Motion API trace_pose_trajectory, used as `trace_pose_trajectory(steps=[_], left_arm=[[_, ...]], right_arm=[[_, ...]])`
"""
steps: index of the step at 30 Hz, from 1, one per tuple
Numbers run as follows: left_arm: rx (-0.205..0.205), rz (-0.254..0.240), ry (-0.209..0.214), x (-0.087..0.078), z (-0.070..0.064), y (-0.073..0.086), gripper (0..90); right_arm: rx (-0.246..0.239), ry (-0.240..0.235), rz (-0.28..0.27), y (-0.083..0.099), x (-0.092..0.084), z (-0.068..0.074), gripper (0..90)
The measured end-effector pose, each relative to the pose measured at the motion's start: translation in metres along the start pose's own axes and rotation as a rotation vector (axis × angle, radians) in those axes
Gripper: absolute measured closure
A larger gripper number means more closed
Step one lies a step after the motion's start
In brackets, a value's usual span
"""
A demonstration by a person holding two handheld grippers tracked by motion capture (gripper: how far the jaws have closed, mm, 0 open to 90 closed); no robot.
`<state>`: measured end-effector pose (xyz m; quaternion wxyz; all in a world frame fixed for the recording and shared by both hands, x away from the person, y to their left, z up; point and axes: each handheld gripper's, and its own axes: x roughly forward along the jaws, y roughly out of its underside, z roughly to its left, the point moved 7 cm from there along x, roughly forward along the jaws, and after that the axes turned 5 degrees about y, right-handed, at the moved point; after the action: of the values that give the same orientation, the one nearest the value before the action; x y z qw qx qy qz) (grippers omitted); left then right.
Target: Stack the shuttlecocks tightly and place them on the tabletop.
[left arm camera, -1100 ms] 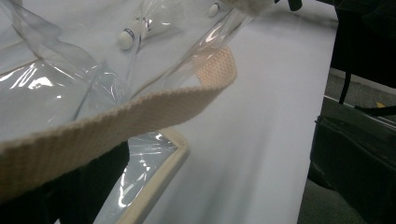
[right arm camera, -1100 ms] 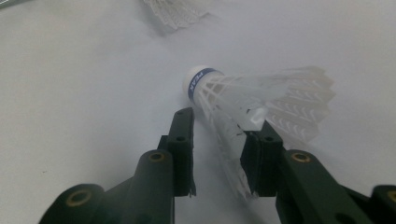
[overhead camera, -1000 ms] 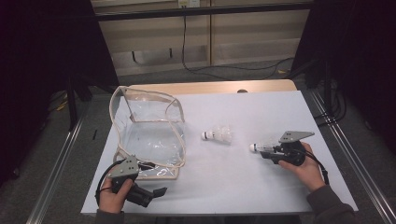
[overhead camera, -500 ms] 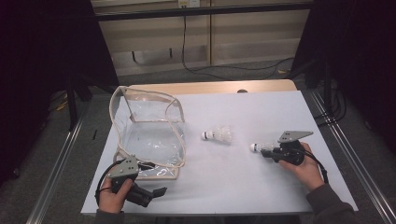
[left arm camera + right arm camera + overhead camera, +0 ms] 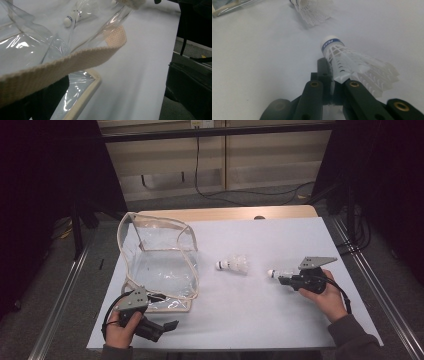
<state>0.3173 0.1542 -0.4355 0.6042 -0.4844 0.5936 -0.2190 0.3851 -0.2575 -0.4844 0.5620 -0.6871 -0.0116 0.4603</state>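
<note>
Your right gripper [image 5: 280, 276] lies low over the pale blue-grey table top [image 5: 280, 320], on its right side, its jaws pointing left, and they have just been closing: they now pinch the white plastic shuttlecock with the blue band round its cork [image 5: 342, 60] by the edge of its skirt. In the right gripper view the two black jaws meet on the ribbed skirt, the cork end sticks out ahead of the tips, and the feathered part fans out to the right over the jaw. In the high view that cork [image 5: 270, 273] shows as a small white knob just beyond the jaw tips. A second white shuttlecock [image 5: 234, 265] lies on its side on the table, near the held one but apart from it, between your right gripper and the clear plastic bag with beige webbing trim [image 5: 160, 265]. The bag stands open on the left half of the table. Your left gripper [image 5: 162, 327] rests at the near left corner, just in front of the bag's lower edge; the beige strap [image 5: 75, 62] crosses right before its camera, and you cannot tell from any view whether its jaws are spread or pressed together.
</note>
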Motion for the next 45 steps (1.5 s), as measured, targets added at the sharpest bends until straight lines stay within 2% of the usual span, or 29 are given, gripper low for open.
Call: trace_pose_trajectory(steps=[18,34,45], left_arm=[[0.001,0.000,-0.002,0.000,0.000,0.000,4.6],[0.001,-0.001,-0.002,0.000,0.000,0.000,4.7],[0.002,0.001,-0.001,0.000,0.000,0.000,4.7]], right_arm=[[0.005,-0.003,-0.016,-0.016,0.005,0.001,88.2],[0.028,-0.014,-0.031,-0.020,0.012,0.001,88.1],[0.000,-0.008,-0.023,-0.028,0.017,0.004,87.9]])
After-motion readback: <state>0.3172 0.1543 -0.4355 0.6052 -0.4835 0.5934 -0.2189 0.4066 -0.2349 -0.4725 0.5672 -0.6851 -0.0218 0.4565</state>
